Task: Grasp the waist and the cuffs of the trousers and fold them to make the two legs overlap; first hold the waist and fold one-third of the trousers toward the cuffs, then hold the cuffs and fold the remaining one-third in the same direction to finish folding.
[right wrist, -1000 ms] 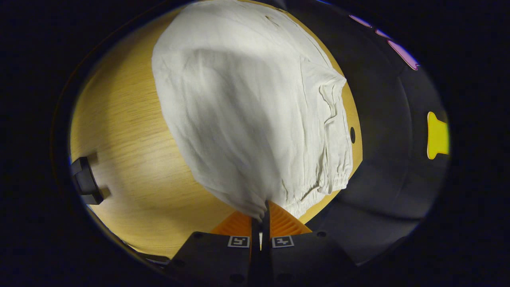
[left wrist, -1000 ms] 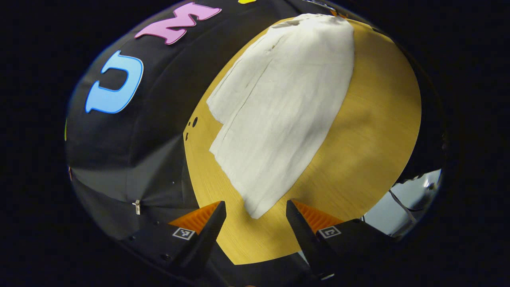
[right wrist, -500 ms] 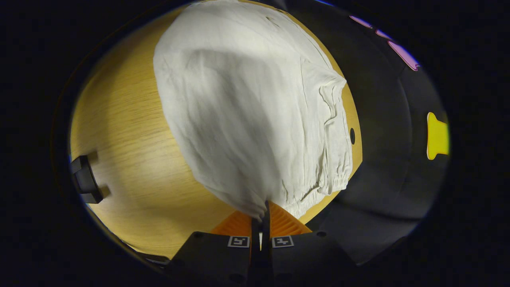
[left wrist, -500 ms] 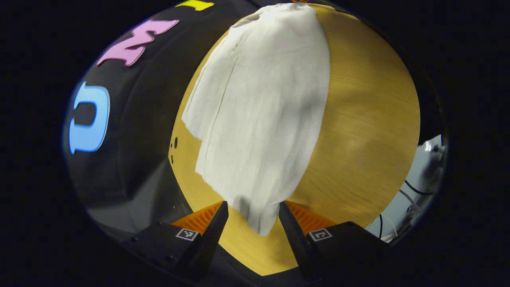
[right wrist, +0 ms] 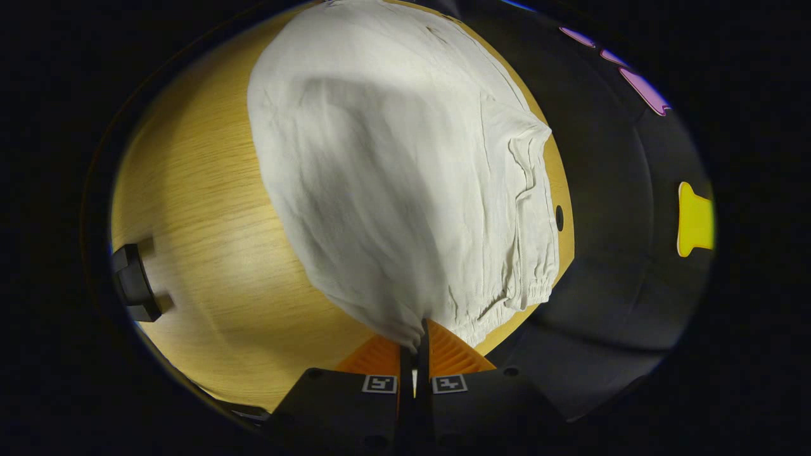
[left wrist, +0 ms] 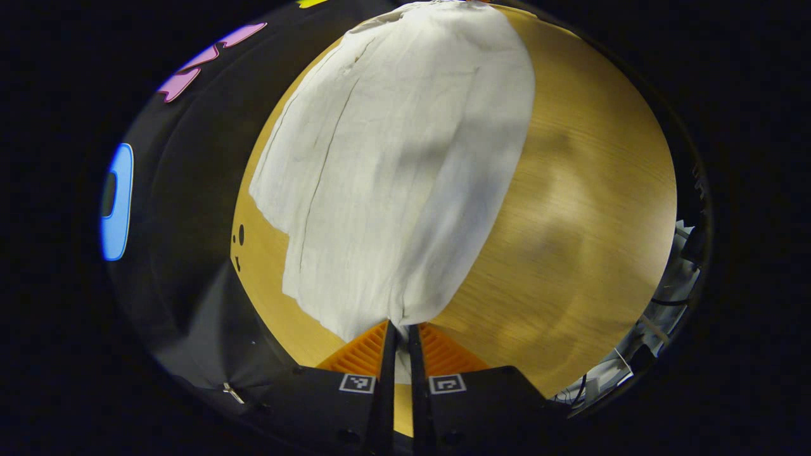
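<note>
White trousers [left wrist: 393, 158] lie stretched out on the wooden table [left wrist: 570, 209], with the leg ends nearest me in the left gripper view. My left gripper [left wrist: 398, 330] is shut on the near corner of a cuff, and the cloth rises slightly into its fingers. In the right gripper view the trousers [right wrist: 393, 177] spread away from me, their gathered elastic waistband [right wrist: 529, 288] at the lower right. My right gripper [right wrist: 415, 334] is shut on the near corner of the waist, lifting the cloth into a small peak.
Small dark holes [left wrist: 241, 234] mark the table near its edge by the booth's black cloth wall [left wrist: 184, 209]. A black bracket [right wrist: 134, 292] sits at the table's left edge in the right gripper view. Cables and clutter [left wrist: 665, 297] lie past the table's right edge.
My left gripper moved forward over the cuff corner and went from open to shut on it. The right gripper stayed shut on the waist, barely moving.
</note>
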Demonstrator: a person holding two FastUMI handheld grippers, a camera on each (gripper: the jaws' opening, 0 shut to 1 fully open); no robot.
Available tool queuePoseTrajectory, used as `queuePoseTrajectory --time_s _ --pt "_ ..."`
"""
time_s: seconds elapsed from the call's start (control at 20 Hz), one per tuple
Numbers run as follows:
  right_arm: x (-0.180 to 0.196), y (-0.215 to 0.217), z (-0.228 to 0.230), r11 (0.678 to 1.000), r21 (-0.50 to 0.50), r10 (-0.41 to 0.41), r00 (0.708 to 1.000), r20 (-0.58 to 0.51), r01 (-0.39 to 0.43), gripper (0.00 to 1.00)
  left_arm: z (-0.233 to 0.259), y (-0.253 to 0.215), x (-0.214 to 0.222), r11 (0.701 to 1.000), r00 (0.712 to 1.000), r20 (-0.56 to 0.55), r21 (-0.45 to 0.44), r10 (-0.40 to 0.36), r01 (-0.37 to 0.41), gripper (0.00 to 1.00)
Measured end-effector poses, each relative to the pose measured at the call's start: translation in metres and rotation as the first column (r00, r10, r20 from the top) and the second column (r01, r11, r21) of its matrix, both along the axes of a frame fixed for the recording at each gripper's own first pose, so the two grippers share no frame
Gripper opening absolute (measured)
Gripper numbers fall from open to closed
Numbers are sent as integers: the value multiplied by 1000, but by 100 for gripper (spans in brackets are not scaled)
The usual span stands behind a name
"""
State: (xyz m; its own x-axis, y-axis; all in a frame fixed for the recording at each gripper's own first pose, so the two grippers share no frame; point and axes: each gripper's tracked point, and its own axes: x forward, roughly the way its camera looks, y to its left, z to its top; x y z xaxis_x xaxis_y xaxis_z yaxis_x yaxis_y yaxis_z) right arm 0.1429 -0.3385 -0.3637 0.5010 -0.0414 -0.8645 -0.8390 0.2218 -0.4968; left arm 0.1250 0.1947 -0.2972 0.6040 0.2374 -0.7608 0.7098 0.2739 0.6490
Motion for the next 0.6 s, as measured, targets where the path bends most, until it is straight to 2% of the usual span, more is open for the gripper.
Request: queuePoseTrajectory --time_s 0.15,0.35,0.4,0.45,0.6 --pt "0 0 0 1000 2 -2 1000 0 2 5 1 1 0 1000 1000 27 4 6 -6 8" --pt "1 0 0 1000 9 -11 1000 -3 11 5 1 1 0 997 996 54 -34 66 -64 5" --pt "2 -1 1 1000 12 -18 1000 -4 18 15 3 0 1 996 995 66 -45 80 -77 5" --pt "2 -2 2 999 17 -31 999 -10 31 5 7 -1 2 995 992 90 -51 90 -85 5" --pt "8 -4 12 995 46 -89 996 14 88 5 24 -4 8 991 977 180 -89 113 -98 5"
